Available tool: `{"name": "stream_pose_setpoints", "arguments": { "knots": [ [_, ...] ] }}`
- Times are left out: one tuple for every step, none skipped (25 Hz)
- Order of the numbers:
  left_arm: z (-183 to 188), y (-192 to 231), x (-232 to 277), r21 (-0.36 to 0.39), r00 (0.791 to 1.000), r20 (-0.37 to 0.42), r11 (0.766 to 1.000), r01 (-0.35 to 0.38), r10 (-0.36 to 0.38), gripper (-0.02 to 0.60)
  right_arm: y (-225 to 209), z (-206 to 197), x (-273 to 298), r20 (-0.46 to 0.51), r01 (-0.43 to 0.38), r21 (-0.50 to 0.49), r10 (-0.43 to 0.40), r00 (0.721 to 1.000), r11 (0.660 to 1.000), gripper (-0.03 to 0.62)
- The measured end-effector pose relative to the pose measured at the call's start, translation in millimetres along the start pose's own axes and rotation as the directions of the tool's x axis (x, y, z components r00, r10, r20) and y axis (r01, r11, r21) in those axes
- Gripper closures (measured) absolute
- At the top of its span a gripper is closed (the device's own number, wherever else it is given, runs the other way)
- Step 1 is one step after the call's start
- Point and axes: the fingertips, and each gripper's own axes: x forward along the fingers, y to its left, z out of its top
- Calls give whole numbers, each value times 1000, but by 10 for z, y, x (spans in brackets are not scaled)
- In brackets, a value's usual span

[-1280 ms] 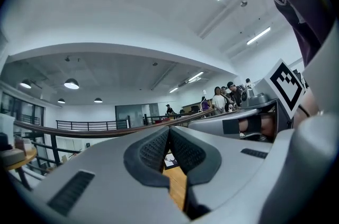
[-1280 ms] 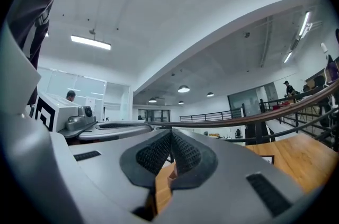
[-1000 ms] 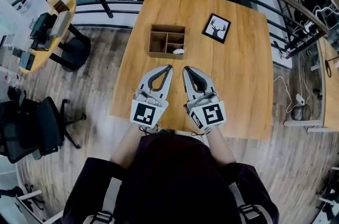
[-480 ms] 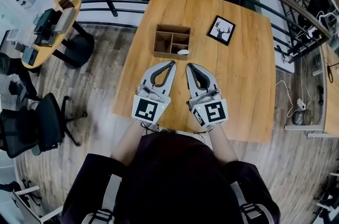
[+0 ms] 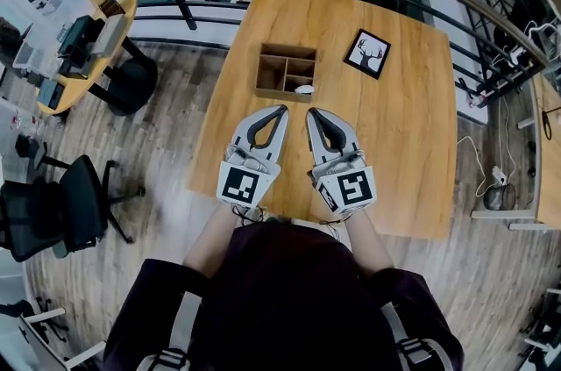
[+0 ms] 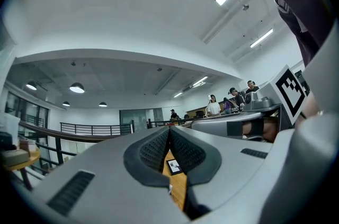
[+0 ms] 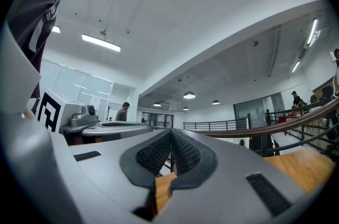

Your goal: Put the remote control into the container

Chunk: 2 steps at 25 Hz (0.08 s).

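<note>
Remote control (image 5: 304, 89) in wooden container (image 5: 259, 77), deer picture (image 5: 367, 53) beside it, left claw (image 5: 281, 109) and right claw (image 5: 309, 111) closed, empty.

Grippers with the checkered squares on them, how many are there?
2. The left grey two-jaw gripper is over the light wooden table, left of the right grey gripper; both shut, empty, pointing toward the brown wooden divided box.

One container (image 5: 286, 55), one remote control (image 5: 304, 89), one framed picture (image 5: 366, 53).

The worktop (image 5: 403, 141) is smooth pale wood, the container (image 5: 261, 75) darker matt wood, the left tongs (image 5: 279, 110) and right tongs (image 5: 311, 112) matt grey plastic with textured black pads (image 6: 152, 151).
</note>
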Motion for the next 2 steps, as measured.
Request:
{"name": "stream_pose_setpoints", "arguments": {
  "knots": [
    [-1, -1, -6, 3, 1000, -1, 1000, -1, 1, 569, 5, -3, -3, -1, -2, 0, 2, 1000, 1000, 576],
    [-2, -3, -12, 6, 1000, -1, 1000, -1, 1, 569, 10, -6, -5, -2, -4, 0, 4, 1000, 1000, 576]
  ]
}}
